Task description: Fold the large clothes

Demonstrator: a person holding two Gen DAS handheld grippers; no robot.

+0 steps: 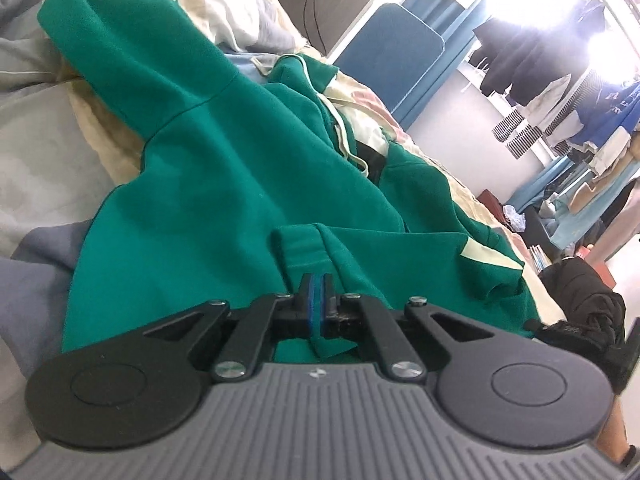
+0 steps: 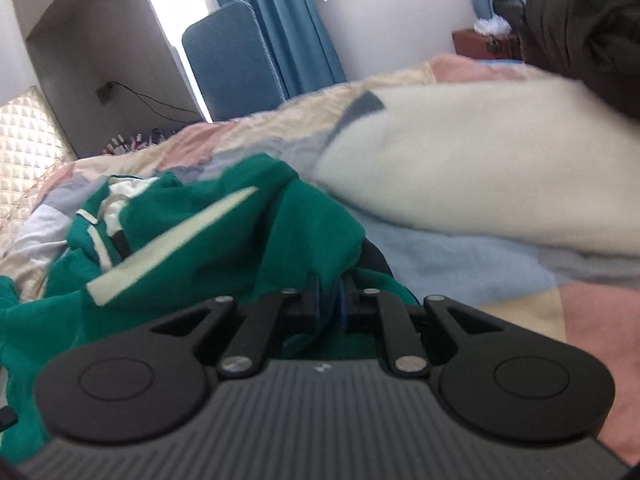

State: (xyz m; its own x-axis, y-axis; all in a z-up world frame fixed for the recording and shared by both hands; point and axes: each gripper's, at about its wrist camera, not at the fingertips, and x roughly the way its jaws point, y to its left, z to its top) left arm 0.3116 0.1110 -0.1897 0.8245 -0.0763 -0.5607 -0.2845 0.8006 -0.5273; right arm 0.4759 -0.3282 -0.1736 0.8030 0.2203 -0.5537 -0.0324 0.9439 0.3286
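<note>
Gripping stage: the left gripper [image 1: 317, 280] and the right gripper [image 2: 330, 285] are each clamped on a hem of the green fleece hooded sweatshirt [image 1: 224, 168], which lies on the pastel patchwork bedspread [image 2: 460, 272]. Next, judged: lift both edges evenly and fold across.

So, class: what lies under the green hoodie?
The green hoodie lies on a patchwork quilt of cream, pink, blue and grey, showing around its edges. A dark patch peeks between its folds; what that is, and anything beneath the fabric, is covered.
</note>
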